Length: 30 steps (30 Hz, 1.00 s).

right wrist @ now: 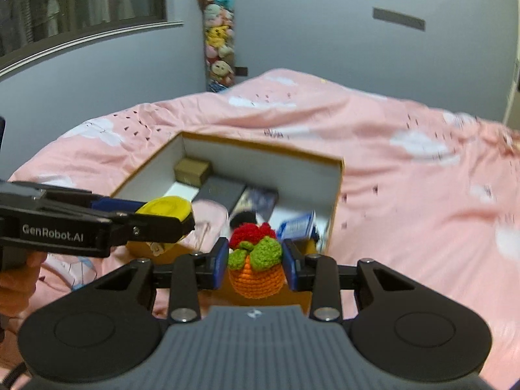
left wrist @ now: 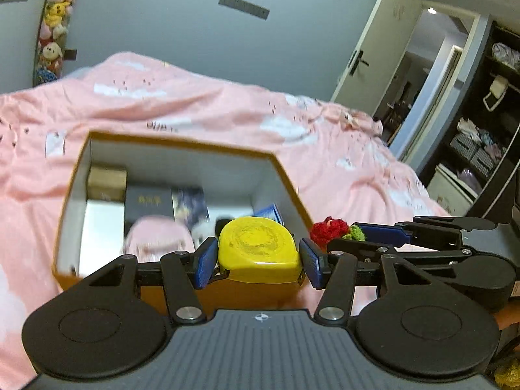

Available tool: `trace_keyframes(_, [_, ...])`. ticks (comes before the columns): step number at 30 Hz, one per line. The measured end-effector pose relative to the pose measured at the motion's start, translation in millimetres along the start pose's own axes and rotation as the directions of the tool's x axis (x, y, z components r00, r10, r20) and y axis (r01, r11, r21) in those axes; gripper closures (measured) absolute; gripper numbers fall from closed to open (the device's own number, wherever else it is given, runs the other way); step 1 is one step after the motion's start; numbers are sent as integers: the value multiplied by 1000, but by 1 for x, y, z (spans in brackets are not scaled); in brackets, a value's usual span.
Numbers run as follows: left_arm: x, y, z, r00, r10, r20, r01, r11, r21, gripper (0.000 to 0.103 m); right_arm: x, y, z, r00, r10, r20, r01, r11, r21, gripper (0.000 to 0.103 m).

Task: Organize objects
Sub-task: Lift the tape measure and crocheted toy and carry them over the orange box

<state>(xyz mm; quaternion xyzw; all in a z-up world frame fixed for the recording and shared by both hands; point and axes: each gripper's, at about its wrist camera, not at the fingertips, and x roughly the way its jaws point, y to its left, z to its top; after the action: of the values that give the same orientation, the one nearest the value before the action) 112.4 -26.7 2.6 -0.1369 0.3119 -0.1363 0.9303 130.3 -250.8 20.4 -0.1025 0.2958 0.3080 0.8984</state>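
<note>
My left gripper (left wrist: 258, 258) is shut on a yellow tape measure (left wrist: 258, 248), held over the near edge of an open cardboard box (left wrist: 182, 144) on the pink bed. My right gripper (right wrist: 255, 261) is shut on a crocheted flower pot (right wrist: 255, 260) with an orange base, green leaves and red top, held at the box's near right corner. The pot also shows in the left wrist view (left wrist: 334, 229), the tape measure in the right wrist view (right wrist: 164, 208). The box (right wrist: 260, 149) holds a small brown box (right wrist: 191, 170), dark books, a blue pack (right wrist: 297, 224) and a pink item.
The pink bedspread (left wrist: 227, 107) with white clouds spreads around the box. A hanging column of plush toys (right wrist: 217, 42) is on the far wall. An open door (left wrist: 373, 52) and dark shelves (left wrist: 487, 123) stand to the right.
</note>
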Motion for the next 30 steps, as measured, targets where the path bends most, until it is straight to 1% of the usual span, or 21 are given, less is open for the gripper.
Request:
trace_keyframes(5, [14,5,30,1000,15,27,-16,1000,22,40,19,-2,29,1000,-16,10,17,995,-103,66])
trace_keyframes(8, [31,13,47,1000,-2,-1,2,1000,17,40,39,-6,46,1000,-17,0,17,989,-149,66])
trace_keyframes(12, [55,18,62,1000,20,-18,-18,998,58,40,75,-12,63,999,-35,-30,28,975,-221,66])
trace_keyframes(17, [85,35,70,998,26,-60,-23,998,51,40,120,-20,72,995,-49,-89,22,959,-282,66])
trace_keyframes(20, [102,47,75,995,19,-93,-15,999,45,40,146,-24,75,991,-38,-128,-4,950,-313,66])
trace_keyframes(26, [134,66,81,988,32,-151,-24,998,56,40,187,-37,82,980,-34,-194,-31,946,-321,66])
trace_keyframes(30, [147,68,81,983,20,-182,-8,998,66,40,211,-39,78,965,-32,-259,-66,929,-363,66])
